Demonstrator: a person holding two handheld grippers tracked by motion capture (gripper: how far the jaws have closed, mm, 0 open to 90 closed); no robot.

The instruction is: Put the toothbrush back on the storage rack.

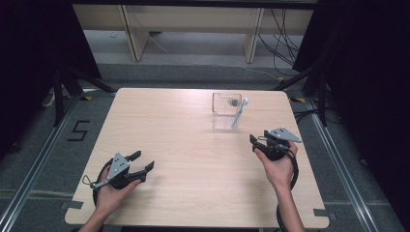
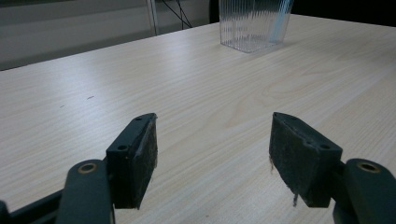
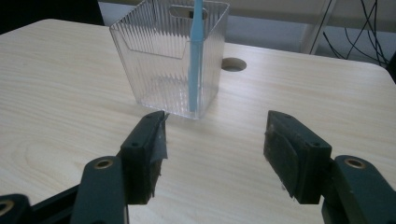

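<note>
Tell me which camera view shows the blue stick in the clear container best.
The right gripper view: the blue stick stands close, upright inside the clear ribbed container. The high view shows it small and pale, leaning at the container's right side. The left gripper view catches a faint blue streak behind the ribbed wall.

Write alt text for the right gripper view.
A clear ribbed plastic container stands on a light wooden table with a blue toothbrush handle upright inside it. The right gripper is open just short of it, its black jaws wide apart and holding nothing.
</note>
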